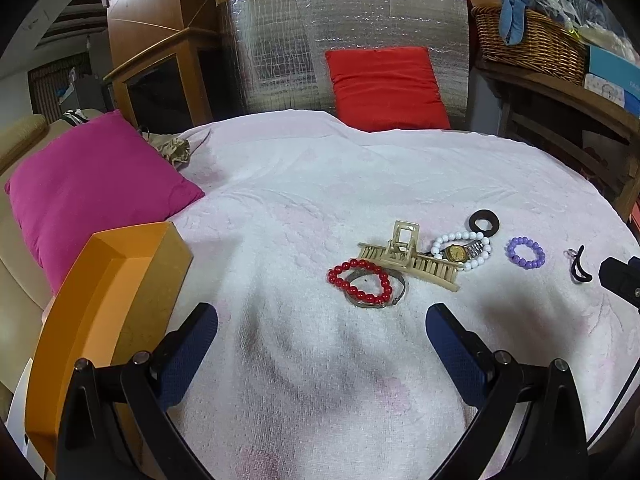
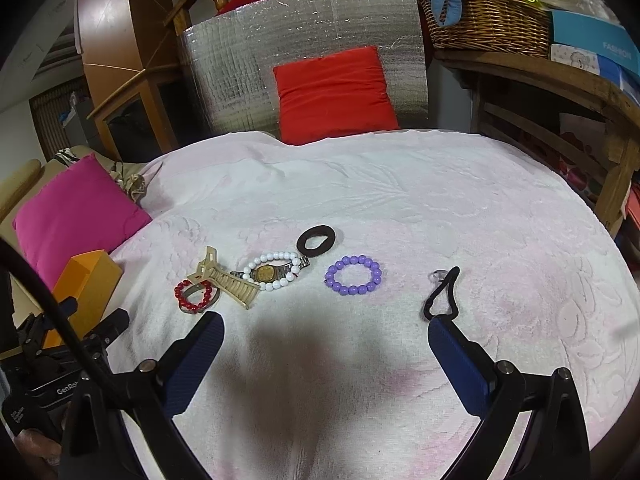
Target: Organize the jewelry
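1. The left gripper (image 1: 322, 326) hovers over the white towel (image 1: 304, 200) with its blue-padded fingers (image 1: 452, 344) spread wide and nothing between them.
2. The right gripper (image 2: 326, 334) is likewise spread wide and empty, low over the same towel.
3. The jewelry lies in a loose row on the towel, ahead of both grippers.
4. A red bead bracelet (image 1: 360, 280) rests on top of a metal bangle (image 1: 394, 294).
5. Just beside them lies a cream hair claw clip (image 1: 404, 256), which touches the white bead bracelet (image 1: 460, 250).
6. A gold-faced wristwatch (image 1: 458, 253) lies across that white bracelet.
7. A dark brown hair tie (image 2: 316, 240) sits just behind the watch.
8. A purple bead bracelet (image 2: 354, 276) lies apart, to the right of the white one.
9. A black cord loop (image 2: 440, 298) with a small ring lies farther right, its near end close to the right gripper's right finger.
10. An orange box (image 1: 116, 300) stands at the towel's left edge, beside the left gripper, near a magenta pillow (image 1: 92, 188).
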`<state>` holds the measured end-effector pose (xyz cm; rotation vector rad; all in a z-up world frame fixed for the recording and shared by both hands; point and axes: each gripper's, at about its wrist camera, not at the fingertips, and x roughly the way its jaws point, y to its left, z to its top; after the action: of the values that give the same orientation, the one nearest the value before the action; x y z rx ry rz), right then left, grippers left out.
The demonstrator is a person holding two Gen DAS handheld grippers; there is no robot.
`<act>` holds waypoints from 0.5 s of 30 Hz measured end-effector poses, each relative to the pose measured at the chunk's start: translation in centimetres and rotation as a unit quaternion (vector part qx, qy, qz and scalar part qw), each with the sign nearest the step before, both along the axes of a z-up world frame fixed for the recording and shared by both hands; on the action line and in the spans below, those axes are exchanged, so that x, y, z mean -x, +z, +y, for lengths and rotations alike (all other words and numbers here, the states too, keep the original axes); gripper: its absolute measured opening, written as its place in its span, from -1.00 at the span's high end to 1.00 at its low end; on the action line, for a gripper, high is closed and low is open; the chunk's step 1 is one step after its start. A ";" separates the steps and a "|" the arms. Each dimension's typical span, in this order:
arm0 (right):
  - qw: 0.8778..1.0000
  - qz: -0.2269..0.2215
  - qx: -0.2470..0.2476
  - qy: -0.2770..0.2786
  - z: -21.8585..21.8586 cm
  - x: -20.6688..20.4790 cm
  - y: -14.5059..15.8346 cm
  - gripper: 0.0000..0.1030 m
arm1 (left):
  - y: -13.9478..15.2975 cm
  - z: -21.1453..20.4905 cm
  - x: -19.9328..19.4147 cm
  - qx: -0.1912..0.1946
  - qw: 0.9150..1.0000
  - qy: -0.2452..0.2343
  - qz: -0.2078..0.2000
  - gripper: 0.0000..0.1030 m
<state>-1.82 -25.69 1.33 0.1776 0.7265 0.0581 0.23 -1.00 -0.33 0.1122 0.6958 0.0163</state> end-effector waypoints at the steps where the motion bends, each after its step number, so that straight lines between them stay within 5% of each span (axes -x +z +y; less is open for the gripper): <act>1: 1.000 0.000 0.000 0.000 0.0 0.0 0.0 -1.00 | 0.0 0.0 0.0 0.000 1.000 0.000 0.000 -1.00; 15: 1.000 0.000 0.004 0.001 0.4 -0.1 0.0 -1.00 | 0.2 0.0 0.2 -0.016 1.000 0.008 -0.009 -1.00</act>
<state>-1.73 -25.28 1.31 0.1686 0.7271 0.0572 0.03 -1.02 -0.15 0.1366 0.6785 0.0444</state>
